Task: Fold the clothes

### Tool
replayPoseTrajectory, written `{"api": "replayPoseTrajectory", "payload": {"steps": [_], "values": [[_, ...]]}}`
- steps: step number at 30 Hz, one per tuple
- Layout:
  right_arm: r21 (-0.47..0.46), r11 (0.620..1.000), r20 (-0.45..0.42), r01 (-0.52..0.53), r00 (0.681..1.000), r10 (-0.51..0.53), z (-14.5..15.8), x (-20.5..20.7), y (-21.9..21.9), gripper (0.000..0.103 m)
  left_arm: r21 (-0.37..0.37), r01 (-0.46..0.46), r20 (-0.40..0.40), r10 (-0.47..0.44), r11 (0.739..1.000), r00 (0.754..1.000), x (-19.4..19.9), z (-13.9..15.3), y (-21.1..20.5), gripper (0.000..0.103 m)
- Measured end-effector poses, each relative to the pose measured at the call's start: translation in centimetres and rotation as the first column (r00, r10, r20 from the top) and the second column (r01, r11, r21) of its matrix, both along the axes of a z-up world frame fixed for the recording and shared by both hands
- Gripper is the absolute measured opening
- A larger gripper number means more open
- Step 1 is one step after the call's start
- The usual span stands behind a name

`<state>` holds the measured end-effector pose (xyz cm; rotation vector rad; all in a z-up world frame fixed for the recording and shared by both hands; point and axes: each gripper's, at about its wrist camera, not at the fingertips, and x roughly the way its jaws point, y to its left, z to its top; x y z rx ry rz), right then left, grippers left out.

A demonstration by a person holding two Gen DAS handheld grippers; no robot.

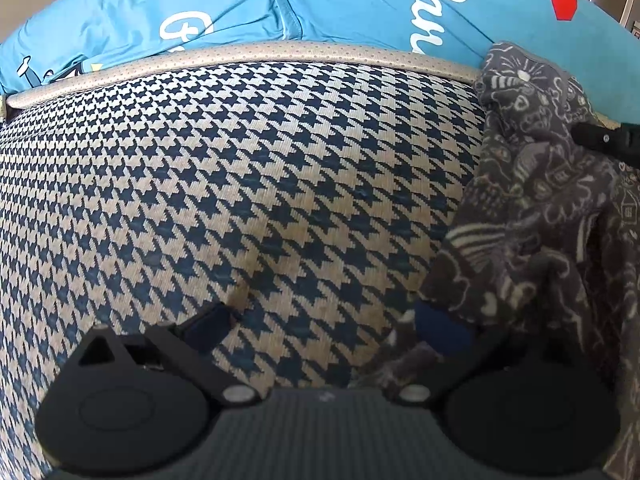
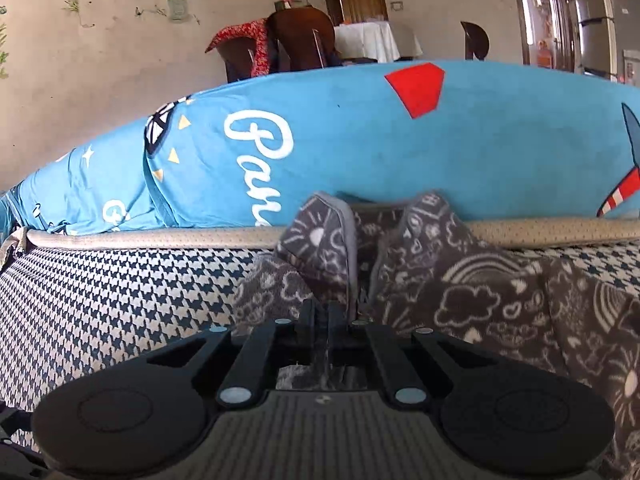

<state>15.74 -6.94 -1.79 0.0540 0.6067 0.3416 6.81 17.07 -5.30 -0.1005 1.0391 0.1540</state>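
A dark grey garment [image 1: 532, 200] printed with white doodles lies bunched on the houndstooth cushion [image 1: 240, 184], along the right side of the left wrist view. My left gripper [image 1: 320, 320] is open and low over the cushion; its right finger [image 1: 440, 332] touches the garment's near edge, and its left finger [image 1: 208, 328] rests over bare cushion. In the right wrist view the garment [image 2: 460, 292] rises in a peak just ahead of my right gripper [image 2: 322, 312], which is shut on a fold of it. A black part of the right gripper [image 1: 604, 140] shows at the garment's far side.
A bright blue printed pillow or quilt [image 2: 360, 140] lies along the back of the cushion behind a beige piped edge [image 2: 160, 236]. Beyond it are a wall, chairs [image 2: 296, 44] and a table with a white cloth [image 2: 372, 40]. Houndstooth cushion [image 2: 100, 300] stretches left of the garment.
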Motion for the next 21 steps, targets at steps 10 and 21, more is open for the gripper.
{"api": "replayPoseTrajectory", "payload": {"steps": [10,21], "values": [[-0.021,0.993,0.103,-0.112,0.988,0.114,0.9,-0.1,1.8,0.05,0.0,-0.006,0.001,0.006,1.0,1.0,-0.1,0.0,0.6,0.103],[-0.084,0.973,-0.029,-0.213,0.977,0.212,-1.9,2.1,4.6,0.019,-0.003,-0.001,0.003,0.001,1.0,1.0,-0.4,0.1,0.5,0.103]]}}
